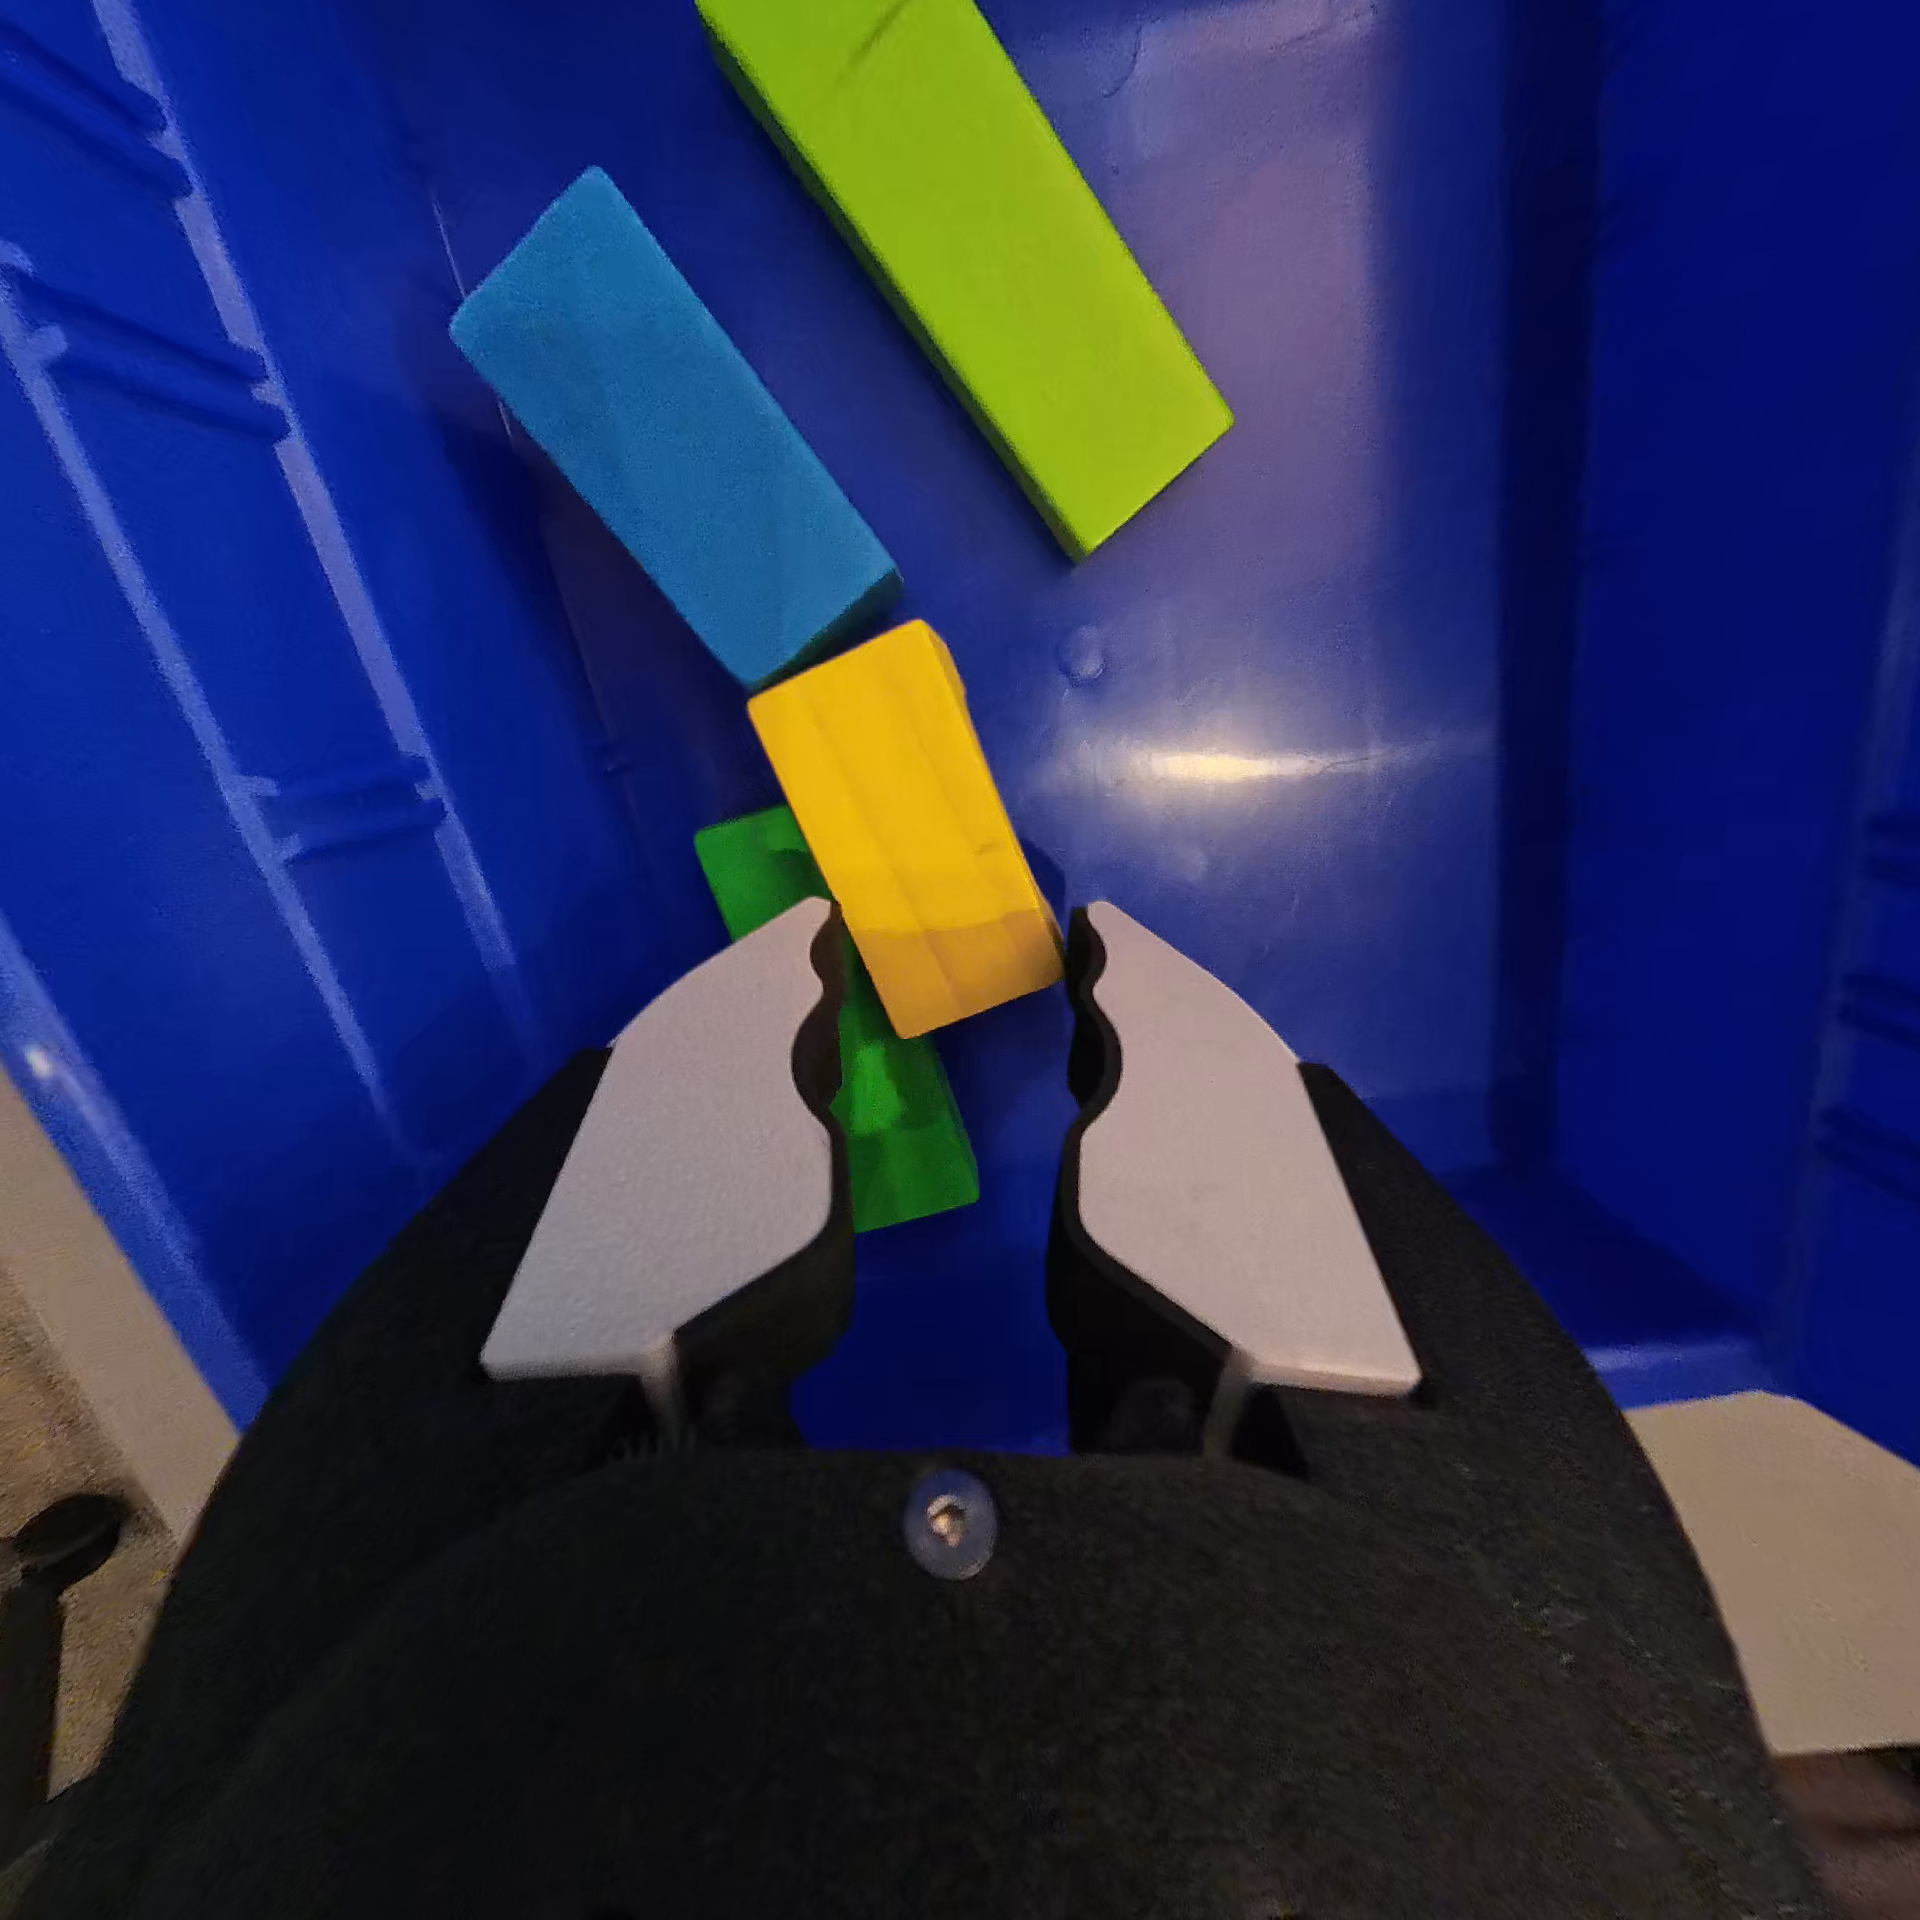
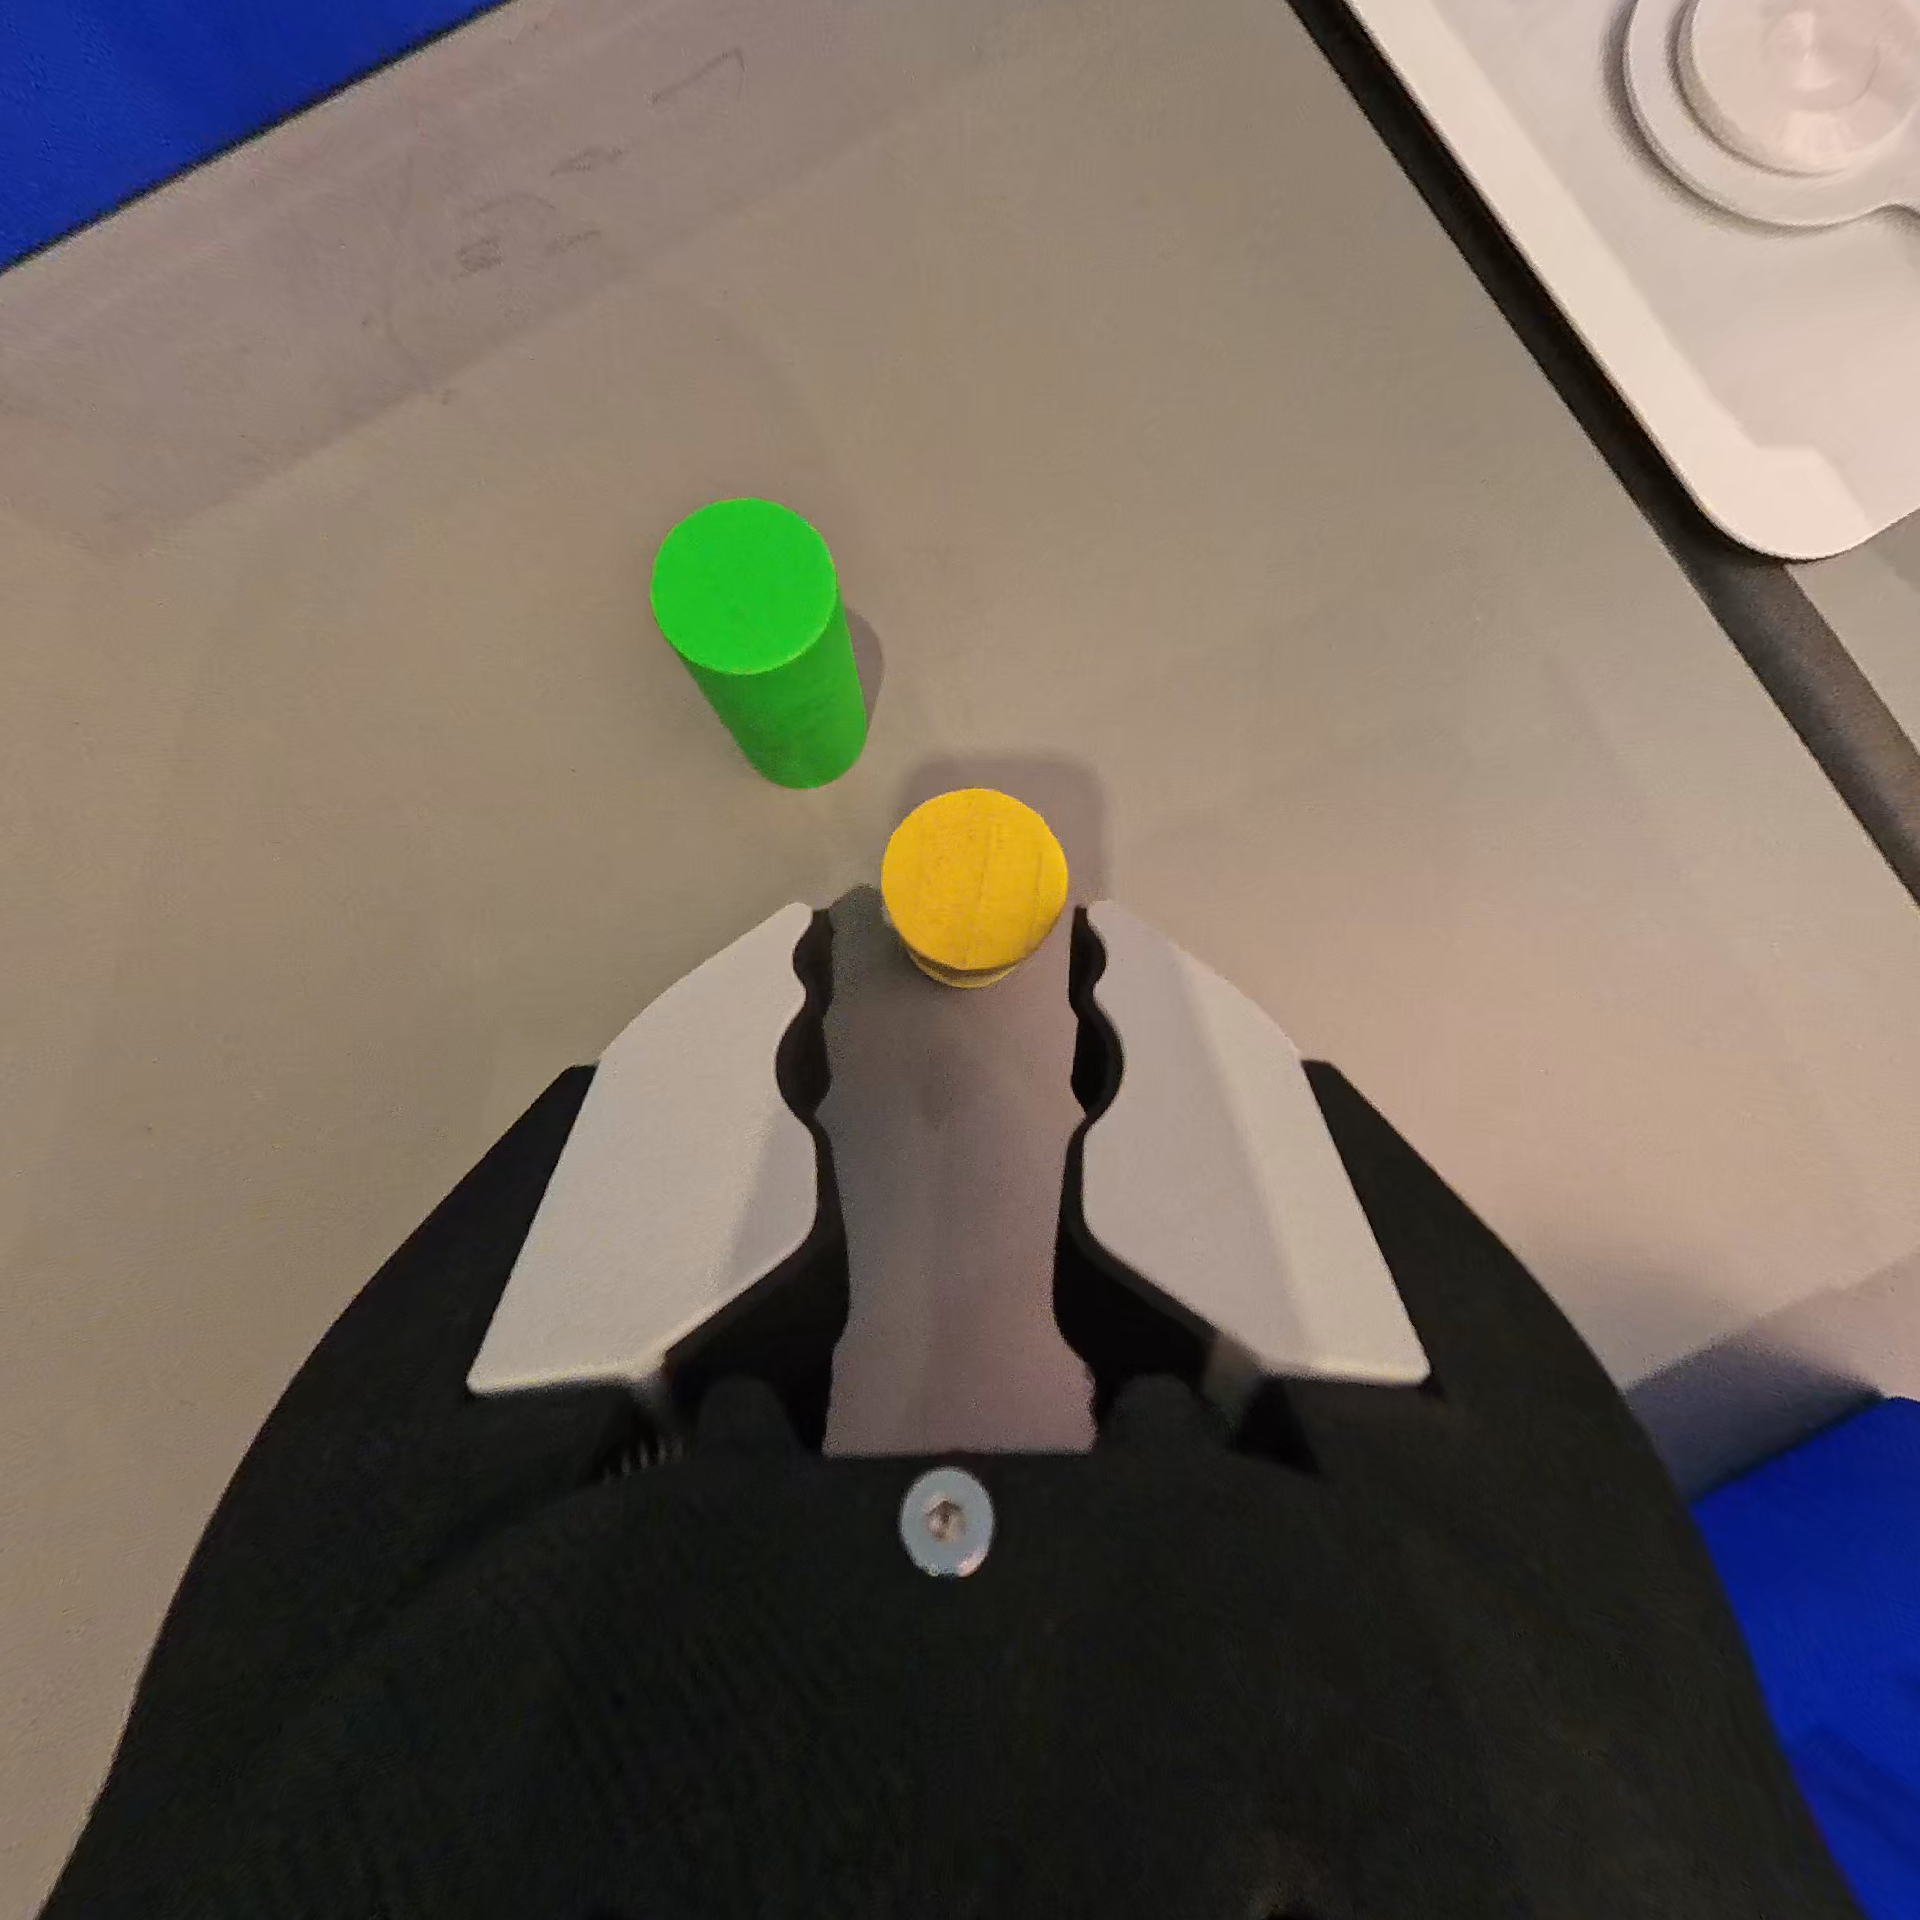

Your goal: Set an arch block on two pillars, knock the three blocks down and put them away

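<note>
Yellow arch block [image 1: 902,831], flat-faced, slightly blurred

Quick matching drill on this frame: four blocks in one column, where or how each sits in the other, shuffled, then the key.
Things
1. green cylinder
2. yellow cylinder
3. lime plank
4. yellow block

Places
A. lying flat in the blue bin, far from the left gripper
B. upright on the grey table, just ahead of the open right gripper
C. at the open left gripper's tips, over a dark green block
D. upright on the table, farther off

Pairs: 1-D, 2-B, 3-A, 4-C
</note>
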Motion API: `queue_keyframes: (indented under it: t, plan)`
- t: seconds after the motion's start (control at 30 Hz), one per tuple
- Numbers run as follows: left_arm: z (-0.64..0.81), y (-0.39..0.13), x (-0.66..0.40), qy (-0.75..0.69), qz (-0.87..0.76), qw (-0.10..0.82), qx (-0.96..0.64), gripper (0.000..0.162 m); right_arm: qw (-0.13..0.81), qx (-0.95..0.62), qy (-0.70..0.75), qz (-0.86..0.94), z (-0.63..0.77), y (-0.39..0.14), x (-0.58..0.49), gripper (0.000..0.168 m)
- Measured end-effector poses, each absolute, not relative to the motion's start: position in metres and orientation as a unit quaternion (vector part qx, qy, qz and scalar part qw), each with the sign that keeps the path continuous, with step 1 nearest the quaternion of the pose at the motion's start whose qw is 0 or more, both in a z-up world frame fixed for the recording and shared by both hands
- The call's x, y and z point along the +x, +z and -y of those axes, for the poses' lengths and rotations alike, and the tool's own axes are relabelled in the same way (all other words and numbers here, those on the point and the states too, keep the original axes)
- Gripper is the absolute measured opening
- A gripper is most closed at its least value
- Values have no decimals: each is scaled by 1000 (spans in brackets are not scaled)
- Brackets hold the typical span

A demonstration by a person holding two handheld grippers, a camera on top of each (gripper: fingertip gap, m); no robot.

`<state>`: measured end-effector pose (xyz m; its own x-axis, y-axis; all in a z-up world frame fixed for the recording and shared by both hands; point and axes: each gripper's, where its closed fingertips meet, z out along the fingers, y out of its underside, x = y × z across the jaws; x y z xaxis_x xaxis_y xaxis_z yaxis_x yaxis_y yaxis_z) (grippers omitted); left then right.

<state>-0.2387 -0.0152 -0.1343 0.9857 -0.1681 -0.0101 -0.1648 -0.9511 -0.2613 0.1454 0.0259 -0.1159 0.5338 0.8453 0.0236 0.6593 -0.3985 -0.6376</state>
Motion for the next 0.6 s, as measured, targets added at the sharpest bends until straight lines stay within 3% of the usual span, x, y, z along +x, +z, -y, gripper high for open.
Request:
queue_keyframes:
  t: [0.13,0.17,0.6]
  plan:
    - [19,-122,-239,-26,-94,146,-984,40,299,-826,155,452,-29,-120,146,42]
    - [20,-118,-239,-25,-104,153,-982,40,297,-827,152,453,-29,-122,146,32]
    - [23,-55,-206,-34,-205,241,-948,40,274,-837,163,445,-23,-123,148,32]
